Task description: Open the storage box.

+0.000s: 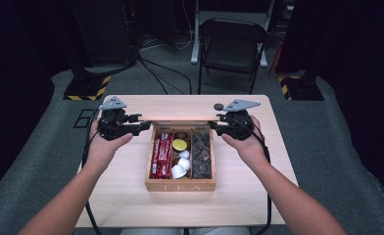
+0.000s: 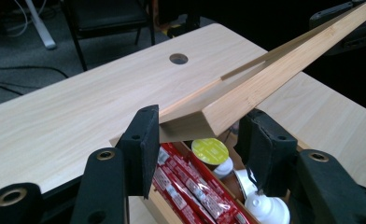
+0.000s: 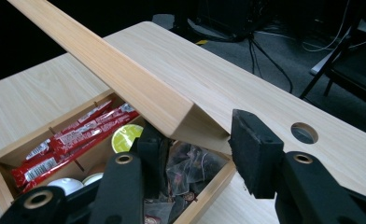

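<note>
**Both tongs hold the tea box lid raised over the open compartments**

Nearest the person, the wooden tea box [image 1: 180, 185] sits in the middle of the worktop [image 1: 121, 205], its front wall lettered "TEA" facing the near edge. It is set square to that edge, which puts each end of the lid within reach of one hand. Three compartments show. The left one holds red sachets [image 1: 161, 155]. The middle one has a yellow-topped capsule [image 1: 179, 145] with white creamer cups [image 1: 181, 165] in front of it. The right one is packed with dark tea bags [image 1: 201, 155].

Just beyond the compartments, over the back wall of the box, the lid [image 1: 180, 116] is lifted so that its edge runs left to right. It seems to pivot along the back, though no hinge can be made out.

The left tongs [image 1: 137, 117] straddle the left end of the lid. In the left gripper view the corner [image 2: 190, 122] lies between the pads [image 2: 143, 149], touching the left pad, with a gap to the right one, so this looks like a loose cradle rather than a clamp. The right tongs [image 1: 220, 117] do the same at the other end. In the right gripper view one pad sits under the corner [image 3: 190, 122] and the other [image 3: 255, 154] stands clear of it. Holding both ends likely keeps the lid from twisting.

Farther off, a cable hole [image 1: 219, 106] pierces the worktop near its far edge, and a folding chair [image 1: 231, 46] stands behind.
</note>
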A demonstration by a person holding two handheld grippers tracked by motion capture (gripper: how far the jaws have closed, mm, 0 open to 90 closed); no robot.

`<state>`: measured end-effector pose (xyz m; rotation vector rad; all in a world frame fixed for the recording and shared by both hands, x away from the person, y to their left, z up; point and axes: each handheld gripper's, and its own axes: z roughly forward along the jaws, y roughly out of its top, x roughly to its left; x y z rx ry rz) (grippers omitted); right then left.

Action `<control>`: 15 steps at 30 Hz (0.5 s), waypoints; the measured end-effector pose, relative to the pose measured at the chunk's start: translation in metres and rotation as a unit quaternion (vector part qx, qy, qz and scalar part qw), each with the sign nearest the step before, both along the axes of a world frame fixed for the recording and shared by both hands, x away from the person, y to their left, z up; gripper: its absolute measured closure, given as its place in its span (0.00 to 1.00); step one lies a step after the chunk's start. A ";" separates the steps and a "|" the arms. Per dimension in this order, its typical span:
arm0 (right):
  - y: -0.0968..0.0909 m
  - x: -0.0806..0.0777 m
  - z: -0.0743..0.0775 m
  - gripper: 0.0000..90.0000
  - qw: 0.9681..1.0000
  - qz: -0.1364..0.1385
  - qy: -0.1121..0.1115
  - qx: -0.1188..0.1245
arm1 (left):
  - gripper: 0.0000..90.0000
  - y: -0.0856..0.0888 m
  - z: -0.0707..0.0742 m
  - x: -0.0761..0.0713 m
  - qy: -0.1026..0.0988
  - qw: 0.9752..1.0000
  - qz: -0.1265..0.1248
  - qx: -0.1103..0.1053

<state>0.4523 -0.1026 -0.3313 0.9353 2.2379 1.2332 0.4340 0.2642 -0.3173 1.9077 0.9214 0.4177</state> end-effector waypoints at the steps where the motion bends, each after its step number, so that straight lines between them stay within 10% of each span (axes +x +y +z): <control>1: 0.000 0.001 0.001 0.64 1.000 -0.002 0.004 0.004 | 0.55 0.000 0.000 0.001 -0.002 1.000 0.001 -0.003; 15: 0.001 0.009 0.006 0.65 1.000 -0.001 -0.003 -0.004 | 0.60 -0.006 -0.009 0.020 -0.015 1.000 0.022 0.016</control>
